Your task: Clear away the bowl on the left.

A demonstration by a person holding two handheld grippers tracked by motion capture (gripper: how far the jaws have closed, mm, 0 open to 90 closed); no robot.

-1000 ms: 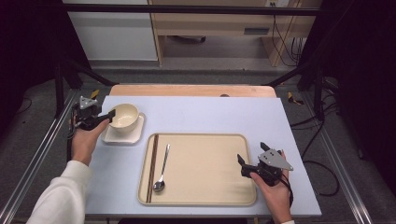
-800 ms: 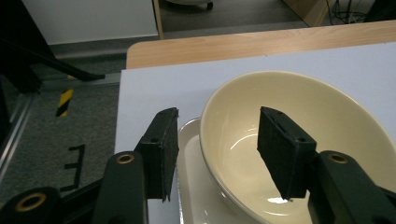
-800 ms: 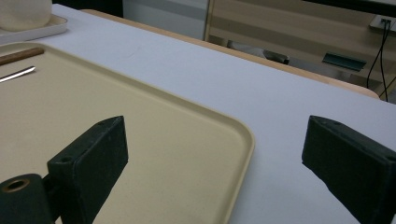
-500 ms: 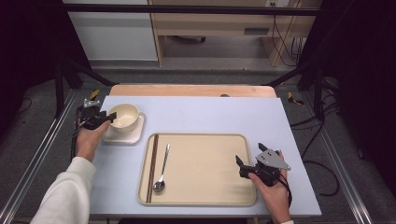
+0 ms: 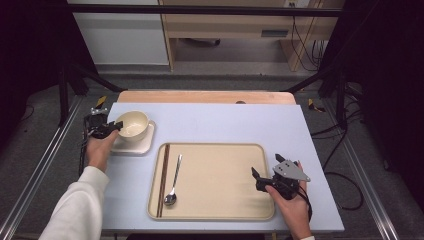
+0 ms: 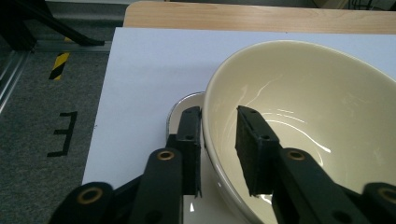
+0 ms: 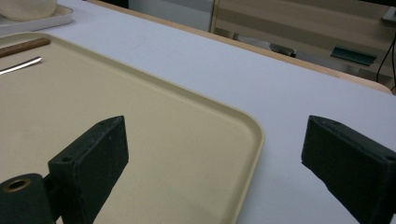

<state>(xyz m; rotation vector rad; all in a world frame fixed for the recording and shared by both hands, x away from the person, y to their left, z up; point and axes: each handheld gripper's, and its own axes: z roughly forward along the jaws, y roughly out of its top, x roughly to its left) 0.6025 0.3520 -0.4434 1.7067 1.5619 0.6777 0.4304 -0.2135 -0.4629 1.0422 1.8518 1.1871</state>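
Grey flooring and a metal frame surround the pale blue bench (image 5: 225, 120), with a strip of bare wood along its far edge. At the near left, the left gripper (image 5: 112, 127) has its jaws set over the rim of the cream bowl (image 5: 132, 123): in the left gripper view one jaw sits outside the wall and the other inside the bowl (image 6: 308, 126), with the rim between them. They look closed on it, though a thin gap shows beside the inner jaw, so I cannot say how firmly they grip. Under those jaws and the bowl lies a small white square plate (image 5: 141, 145), which the bowl stands on. Over at the right, the right gripper (image 5: 256, 178) is held with its jaws spread wide and nothing between them; in the right gripper view they straddle the near right corner of the beige tray (image 7: 140, 140), one jaw above the tray floor and the other out over the bench. Farther left from those jaws, on the tray (image 5: 220, 175), a metal spoon (image 5: 173, 182) lies lengthways, and just beyond it a pair of dark brown chopsticks (image 5: 163, 180) runs along the tray's left edge.
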